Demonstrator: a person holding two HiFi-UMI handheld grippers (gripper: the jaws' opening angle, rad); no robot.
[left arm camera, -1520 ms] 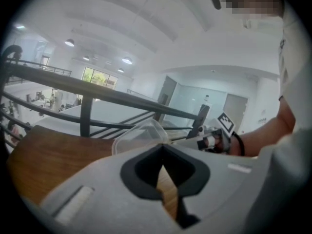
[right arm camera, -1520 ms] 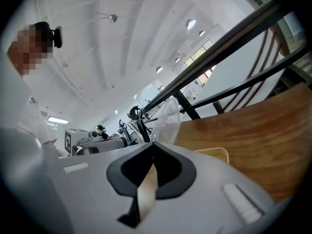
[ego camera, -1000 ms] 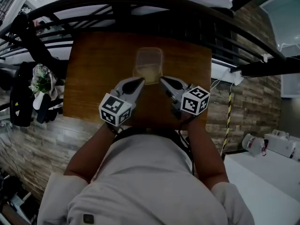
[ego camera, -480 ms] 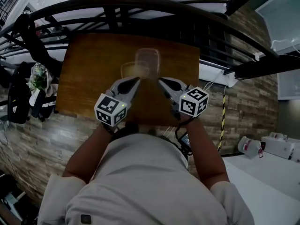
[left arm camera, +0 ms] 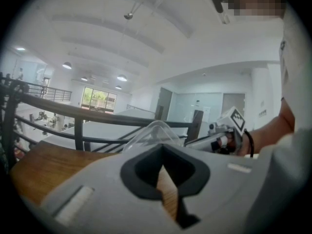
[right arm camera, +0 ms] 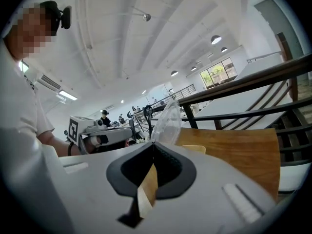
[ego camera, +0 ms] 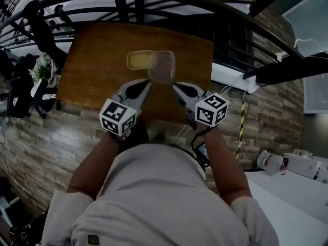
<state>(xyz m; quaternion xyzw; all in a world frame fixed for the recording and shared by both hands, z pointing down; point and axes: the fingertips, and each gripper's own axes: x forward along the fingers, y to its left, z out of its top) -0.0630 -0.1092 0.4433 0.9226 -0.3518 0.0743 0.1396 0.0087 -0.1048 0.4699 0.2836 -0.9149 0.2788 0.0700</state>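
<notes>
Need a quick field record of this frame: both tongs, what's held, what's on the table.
left tongs: shut on the lid's near edge
right tongs: shut on the lid's near edge
lid: clear plastic, held by both tongs
box: yellowish, on the table, just left of the lid
table: wooden, beside a black railing
</notes>
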